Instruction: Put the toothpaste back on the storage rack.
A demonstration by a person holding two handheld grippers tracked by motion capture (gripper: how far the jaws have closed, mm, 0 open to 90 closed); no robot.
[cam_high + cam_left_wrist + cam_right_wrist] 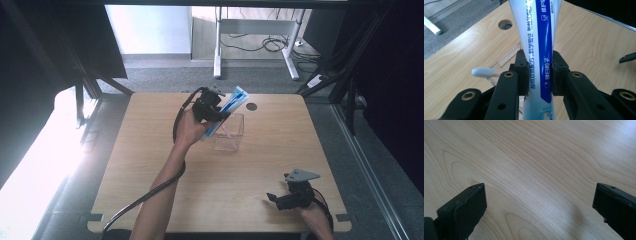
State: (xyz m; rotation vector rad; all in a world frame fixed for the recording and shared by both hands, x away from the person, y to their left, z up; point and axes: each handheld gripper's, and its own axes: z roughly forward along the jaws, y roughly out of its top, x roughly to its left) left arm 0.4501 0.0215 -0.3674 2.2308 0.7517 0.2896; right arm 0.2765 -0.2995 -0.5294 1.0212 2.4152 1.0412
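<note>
Your left gripper (pixel 218 114) clamps a white and blue plastic toothpaste tube (pixel 540 50); in the left gripper view its two black jaws press on the tube's flat sides, and the tube runs straight up between them with printed writing along its length. In the high view the tube (pixel 231 106) slants up and away from that gripper, tilted over the near-left edge of a clear square plastic cup (pixel 231 133) that stands on the light wooden table (pixel 150 170) just beyond and to the right of your left hand (pixel 187 131). Its lower end sits at the cup's rim; whether it touches the rim you cannot tell. To the left of the left gripper's jaws, in its own view, the white head of a toothbrush (pixel 483 72) pokes out, with the cup's clear edge just behind it. A round hole in the tabletop (pixel 505 24) lies farther ahead, left of the tube.

Your right gripper (pixel 286 198) rests low near the table's near-right corner, well apart from the cup. Its jaws stand wide, with only bare wood (pixel 536 170) between them.
</note>
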